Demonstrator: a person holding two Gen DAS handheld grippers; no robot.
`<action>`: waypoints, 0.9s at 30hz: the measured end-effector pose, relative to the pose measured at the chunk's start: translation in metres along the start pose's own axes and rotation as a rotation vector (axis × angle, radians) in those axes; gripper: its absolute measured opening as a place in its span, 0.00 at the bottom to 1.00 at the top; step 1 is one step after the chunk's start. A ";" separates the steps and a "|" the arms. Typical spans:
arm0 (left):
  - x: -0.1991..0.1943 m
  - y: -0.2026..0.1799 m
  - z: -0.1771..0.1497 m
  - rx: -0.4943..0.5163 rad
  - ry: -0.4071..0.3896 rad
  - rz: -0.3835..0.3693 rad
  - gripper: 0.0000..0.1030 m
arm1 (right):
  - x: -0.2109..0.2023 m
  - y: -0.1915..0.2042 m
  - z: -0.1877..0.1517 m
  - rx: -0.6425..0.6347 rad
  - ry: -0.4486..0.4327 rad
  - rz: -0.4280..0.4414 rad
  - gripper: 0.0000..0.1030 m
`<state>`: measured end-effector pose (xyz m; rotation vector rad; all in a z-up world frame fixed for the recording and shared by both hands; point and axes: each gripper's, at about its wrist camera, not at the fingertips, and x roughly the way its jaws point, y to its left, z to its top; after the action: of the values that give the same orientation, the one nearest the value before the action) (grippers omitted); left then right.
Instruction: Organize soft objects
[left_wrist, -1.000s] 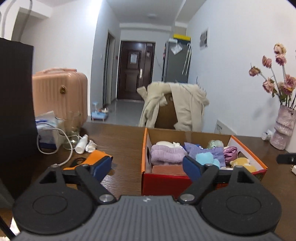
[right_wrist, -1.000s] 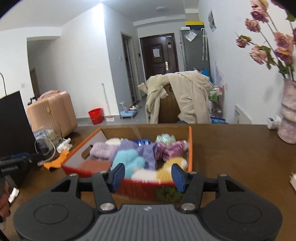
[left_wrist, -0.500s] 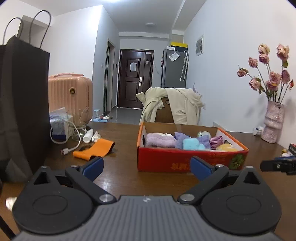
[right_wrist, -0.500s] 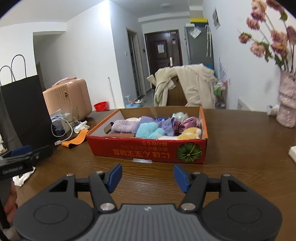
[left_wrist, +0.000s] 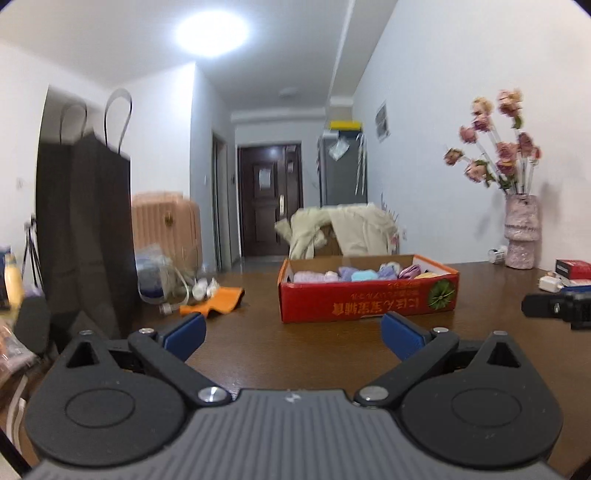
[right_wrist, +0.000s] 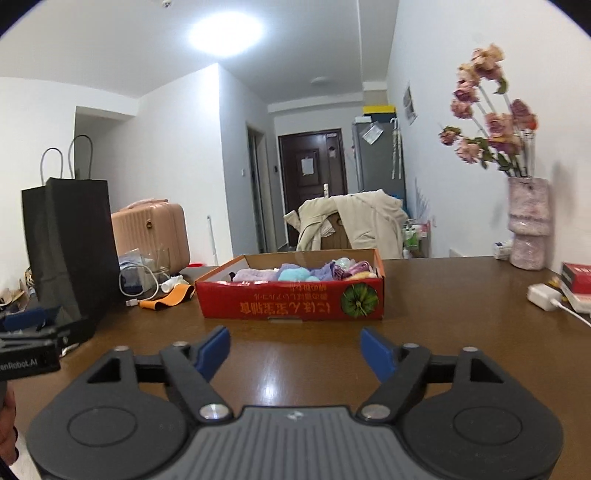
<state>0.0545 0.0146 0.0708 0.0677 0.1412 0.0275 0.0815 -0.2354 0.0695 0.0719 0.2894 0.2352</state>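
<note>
A red cardboard box (left_wrist: 369, 304) (right_wrist: 291, 301) stands on the brown table and holds several soft items: lilac, blue, purple, pink and yellow cloths (left_wrist: 364, 274) (right_wrist: 295, 274). My left gripper (left_wrist: 293, 336) is open and empty, near the table's front, well short of the box. My right gripper (right_wrist: 295, 350) is open and empty, also short of the box. An orange band (left_wrist: 218, 300) (right_wrist: 168, 299) lies flat on the table left of the box.
A black paper bag (left_wrist: 86, 236) (right_wrist: 72, 243) stands at the left edge with a cable, small bottles and a plastic packet (left_wrist: 162, 273) beside it. A vase of dried roses (right_wrist: 528, 225), a red book (right_wrist: 578, 275) and a white charger (right_wrist: 543, 295) sit at right.
Both grippers have pulled back and away from the box, which now looks smaller and farther off. Both stay open and empty.
</note>
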 end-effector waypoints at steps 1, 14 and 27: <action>-0.007 -0.003 -0.003 0.006 -0.010 0.018 1.00 | -0.011 0.003 -0.007 -0.001 -0.003 -0.009 0.85; -0.040 -0.007 -0.034 -0.050 0.028 -0.051 1.00 | -0.043 0.020 -0.054 -0.040 -0.003 -0.004 0.92; -0.037 -0.004 -0.036 -0.033 0.043 -0.056 1.00 | -0.041 0.022 -0.055 -0.034 0.007 0.005 0.93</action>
<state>0.0127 0.0115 0.0404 0.0307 0.1852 -0.0247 0.0222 -0.2221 0.0304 0.0382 0.2926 0.2449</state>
